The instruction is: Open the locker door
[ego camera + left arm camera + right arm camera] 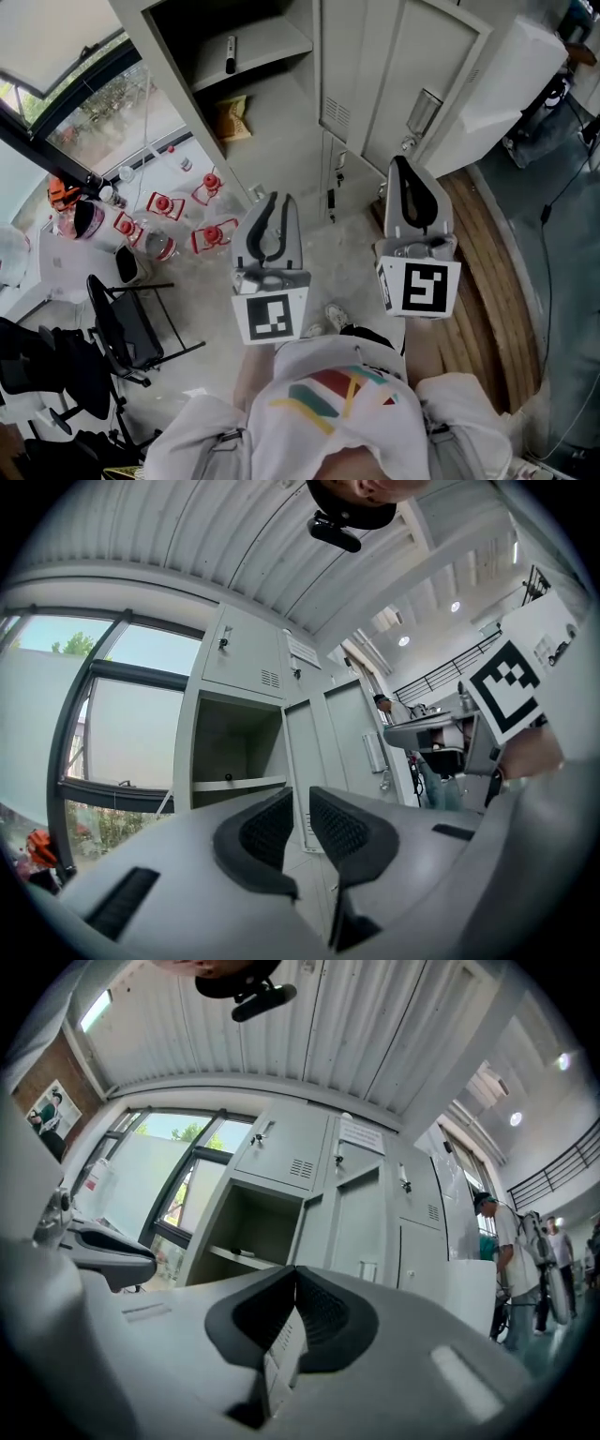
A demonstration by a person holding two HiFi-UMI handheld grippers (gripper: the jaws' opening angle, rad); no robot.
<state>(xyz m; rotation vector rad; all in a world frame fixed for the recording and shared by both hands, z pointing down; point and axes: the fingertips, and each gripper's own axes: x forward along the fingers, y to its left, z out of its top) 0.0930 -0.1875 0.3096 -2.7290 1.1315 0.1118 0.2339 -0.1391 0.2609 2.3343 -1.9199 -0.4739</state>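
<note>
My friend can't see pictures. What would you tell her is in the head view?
Seen from above, a person holds the grey left gripper and the grey right gripper in front of tall pale grey metal lockers. The open locker compartment on the left has a yellow packet inside; the locker doors beside it are closed.

The locker [169,37] is a pale grey metal bank standing upright. Its tall left compartment [272,112] is open, with a shelf [267,47] across the inside. To the right, a wide door [441,47] lies shut and flush, carrying a small handle [424,112] at its edge.
</note>
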